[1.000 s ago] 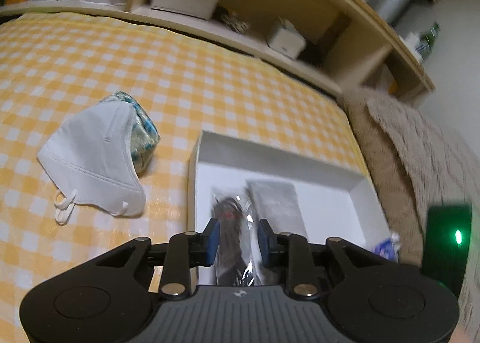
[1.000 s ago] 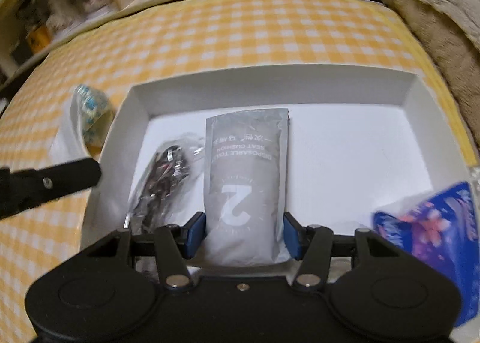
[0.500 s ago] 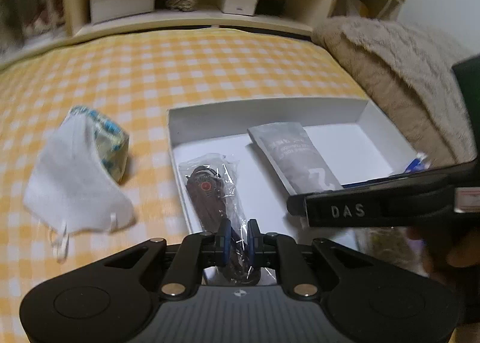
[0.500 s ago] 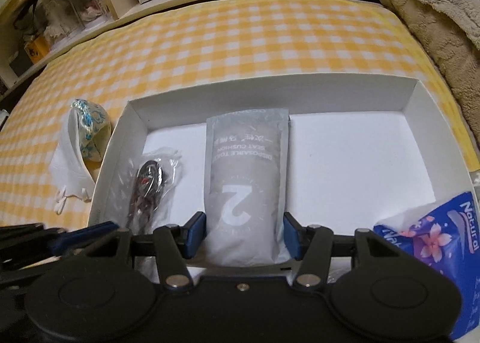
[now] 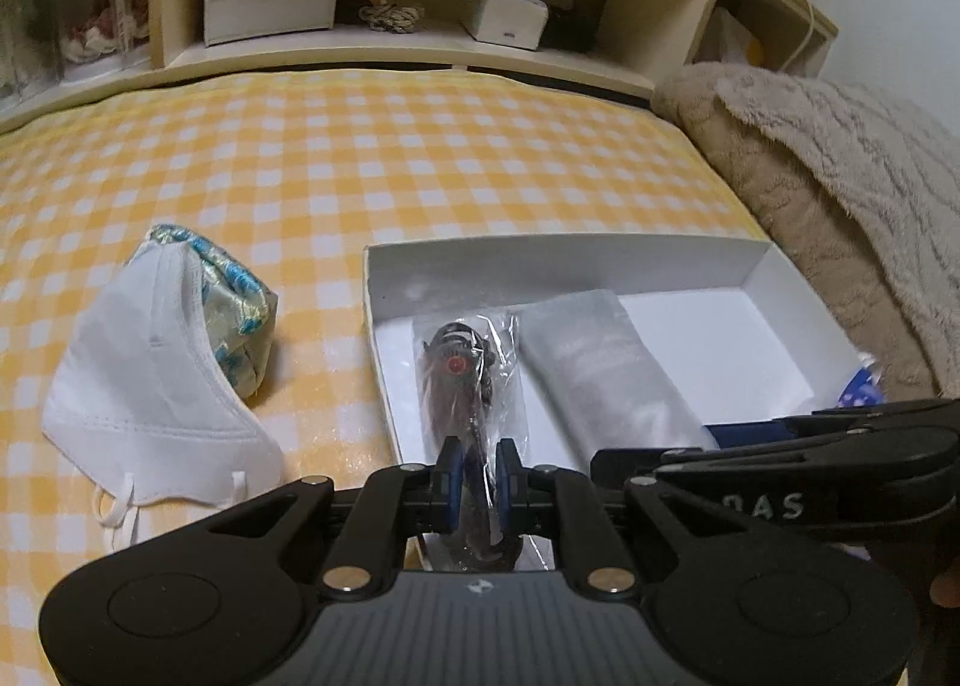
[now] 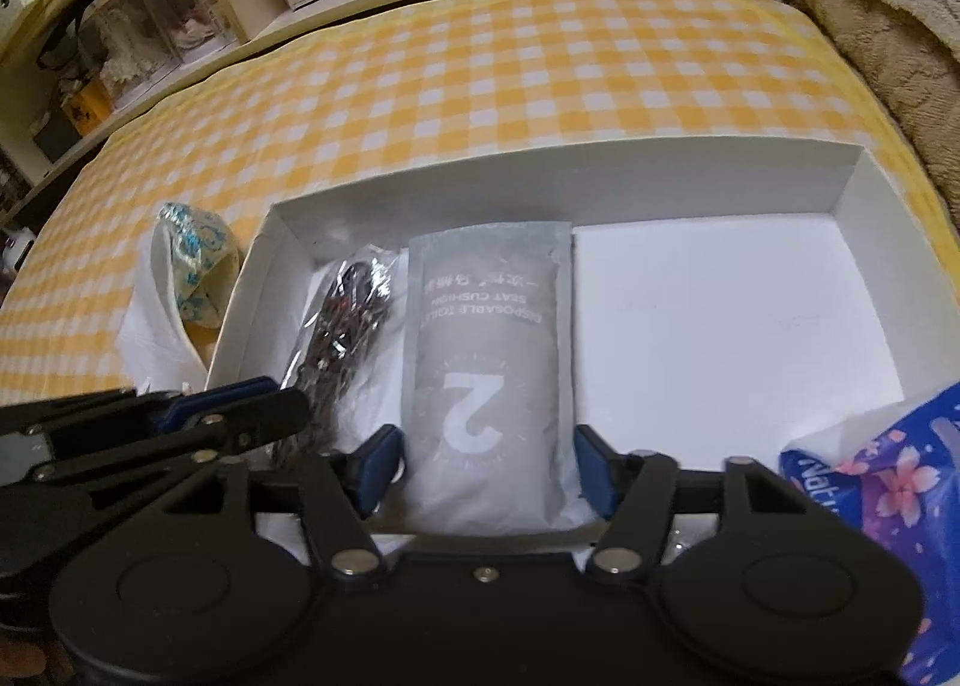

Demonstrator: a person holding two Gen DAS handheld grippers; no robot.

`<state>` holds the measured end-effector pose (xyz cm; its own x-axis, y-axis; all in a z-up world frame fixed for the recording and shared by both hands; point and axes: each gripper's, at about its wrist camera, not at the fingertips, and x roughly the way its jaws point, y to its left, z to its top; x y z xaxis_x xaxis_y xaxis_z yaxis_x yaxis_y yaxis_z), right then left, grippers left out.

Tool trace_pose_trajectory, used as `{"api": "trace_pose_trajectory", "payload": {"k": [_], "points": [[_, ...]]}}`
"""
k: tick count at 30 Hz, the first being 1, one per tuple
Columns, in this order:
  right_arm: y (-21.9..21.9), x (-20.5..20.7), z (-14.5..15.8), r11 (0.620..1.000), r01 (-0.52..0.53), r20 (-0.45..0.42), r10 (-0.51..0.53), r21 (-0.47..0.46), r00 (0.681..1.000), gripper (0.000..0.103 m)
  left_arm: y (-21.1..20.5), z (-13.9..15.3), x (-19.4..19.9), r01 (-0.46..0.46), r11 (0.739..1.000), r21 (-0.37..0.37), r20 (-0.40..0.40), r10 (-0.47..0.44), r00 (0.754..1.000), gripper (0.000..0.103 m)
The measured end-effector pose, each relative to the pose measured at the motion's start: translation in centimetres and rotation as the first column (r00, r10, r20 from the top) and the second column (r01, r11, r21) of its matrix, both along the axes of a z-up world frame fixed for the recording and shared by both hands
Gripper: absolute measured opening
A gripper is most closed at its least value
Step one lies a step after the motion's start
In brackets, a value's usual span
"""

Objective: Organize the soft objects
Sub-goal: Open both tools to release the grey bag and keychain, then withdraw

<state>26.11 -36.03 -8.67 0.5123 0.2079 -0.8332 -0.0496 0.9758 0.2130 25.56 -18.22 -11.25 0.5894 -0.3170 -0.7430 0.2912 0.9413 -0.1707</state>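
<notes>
A white shallow box [image 5: 552,263] [image 6: 600,176] lies on the yellow checked bedspread. In it lie a clear bag with a dark item [image 5: 465,380] [image 6: 348,314] and a grey pouch marked "2" [image 5: 606,368] [image 6: 486,368]. My left gripper [image 5: 477,476] is shut on the near end of the clear bag. My right gripper [image 6: 486,470] is open, its fingers on either side of the grey pouch's near end. A white face mask [image 5: 150,380] leans on a blue-patterned pouch [image 5: 237,290] [image 6: 192,248] left of the box. A blue floral tissue pack [image 6: 870,482] lies at the box's right near corner.
A beige fuzzy blanket [image 5: 840,194] is piled to the right of the box. A wooden headboard shelf [image 5: 420,14] with small boxes runs along the far edge of the bed.
My left gripper has closed on the clear bag, from open one second ago. The left view has swung and moved nearer the box. The right gripper stays open around the grey pouch.
</notes>
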Motion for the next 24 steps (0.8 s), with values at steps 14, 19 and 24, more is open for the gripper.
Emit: {"api": "trace_pose_trajectory", "payload": {"k": [14, 19, 24], "points": [[-1.6, -3.2, 2.8, 0.996, 0.091, 0.068, -0.091, 0.014, 0.994, 0.077, 1.7, 3.0, -2.2, -0.057, 0.997, -0.055, 0.010, 0.057, 0.998, 0.034], [-1.7, -5.3, 4.9, 0.993, 0.119, 0.129, -0.120, 0.017, 0.984, 0.078, 2.4, 4.4, -3.5, -0.057, 0.997, -0.050, 0.029, 0.059, 0.998, 0.040], [-1.2, -7.2, 7.2, 0.992, 0.123, 0.196, -0.125, 0.026, 0.973, 0.083, 3.5, 6.0, -4.9, -0.062, 0.997, -0.055, 0.050, 0.064, 0.997, 0.051]]}}
